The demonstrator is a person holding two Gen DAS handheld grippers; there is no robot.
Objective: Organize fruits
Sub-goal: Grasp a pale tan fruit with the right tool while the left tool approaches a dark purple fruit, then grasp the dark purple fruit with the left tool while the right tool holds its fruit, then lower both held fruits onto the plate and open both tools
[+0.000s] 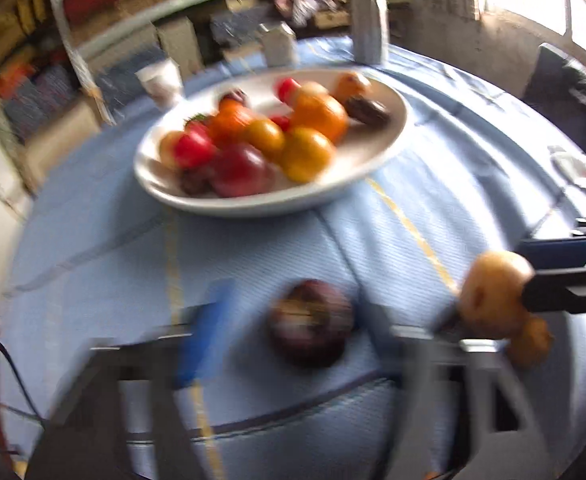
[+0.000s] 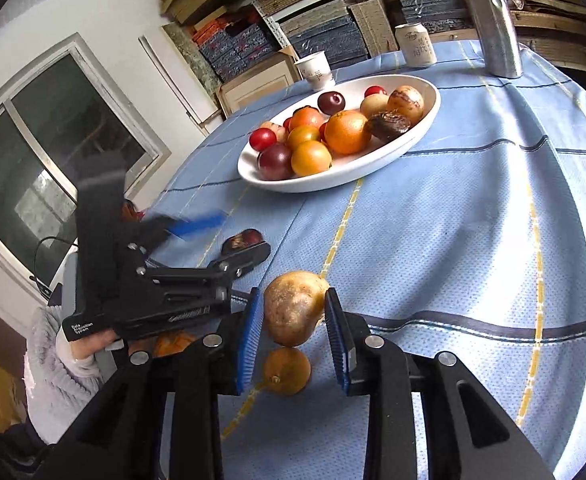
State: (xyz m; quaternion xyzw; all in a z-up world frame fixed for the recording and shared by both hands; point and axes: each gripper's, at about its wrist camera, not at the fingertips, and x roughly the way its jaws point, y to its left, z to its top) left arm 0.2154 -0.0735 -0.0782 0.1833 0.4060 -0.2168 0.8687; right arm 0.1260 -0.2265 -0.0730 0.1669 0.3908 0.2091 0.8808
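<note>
A white oval bowl (image 2: 421,128) holds several fruits: oranges, plums, tomatoes and a dark one; it also shows in the left wrist view (image 1: 389,152). My right gripper (image 2: 293,332) is shut on a brown pear (image 2: 293,308), held just above the blue cloth. A small orange fruit (image 2: 287,372) lies beneath the pear. My left gripper (image 1: 293,336) is open, with a dark purple plum (image 1: 311,322) lying on the cloth between its fingers. In the right wrist view the left gripper (image 2: 229,236) straddles that plum (image 2: 245,238). The left wrist view is blurred by motion.
A silver bottle (image 2: 493,24), a white can (image 2: 415,46) and a paper cup (image 2: 315,68) stand behind the bowl. Shelves of boxes fill the back. The table edge drops off at the left, near a window (image 2: 53,152).
</note>
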